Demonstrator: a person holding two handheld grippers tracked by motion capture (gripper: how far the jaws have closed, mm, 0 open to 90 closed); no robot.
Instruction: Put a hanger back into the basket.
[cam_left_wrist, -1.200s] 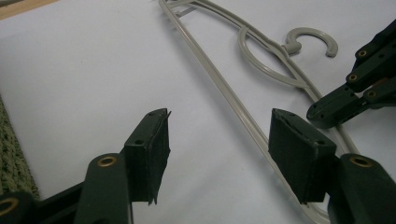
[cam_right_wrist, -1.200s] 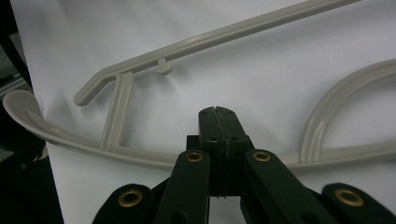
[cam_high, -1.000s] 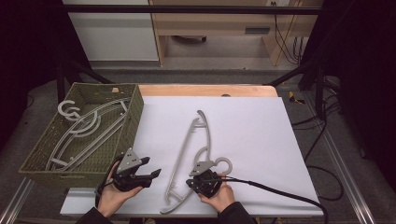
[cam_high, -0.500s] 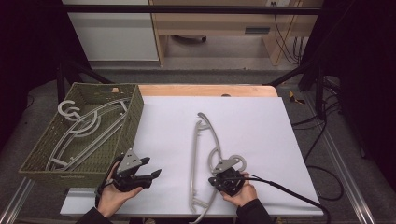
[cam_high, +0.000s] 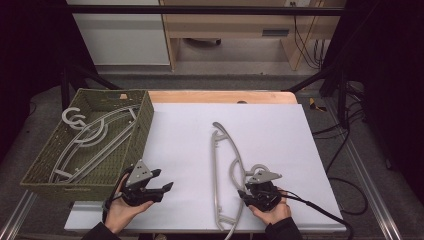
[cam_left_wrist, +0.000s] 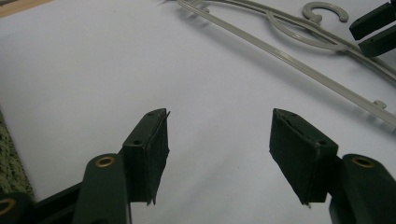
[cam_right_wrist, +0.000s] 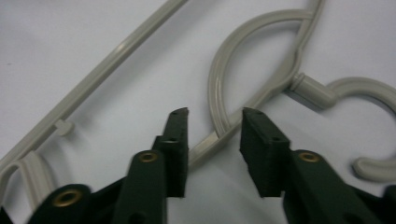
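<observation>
Hanger (cam_high: 222, 170), grey plastic, lies flat on the white counter (cam_high: 280, 130) at lower centre of the high view. Right gripper (cam_right_wrist: 212, 128) has just been opening; its fingers (cam_right_wrist: 175, 140) straddle the hanger's bar without pressing. Left gripper (cam_left_wrist: 217, 135) hovers lower left, fingers wide, empty.

Wooden desk (cam_high: 240, 27) beyond, dark surroundings

Hanger (cam_right_wrist: 261, 93) smooth plastic; basket (cam_high: 140, 130) woven.
</observation>
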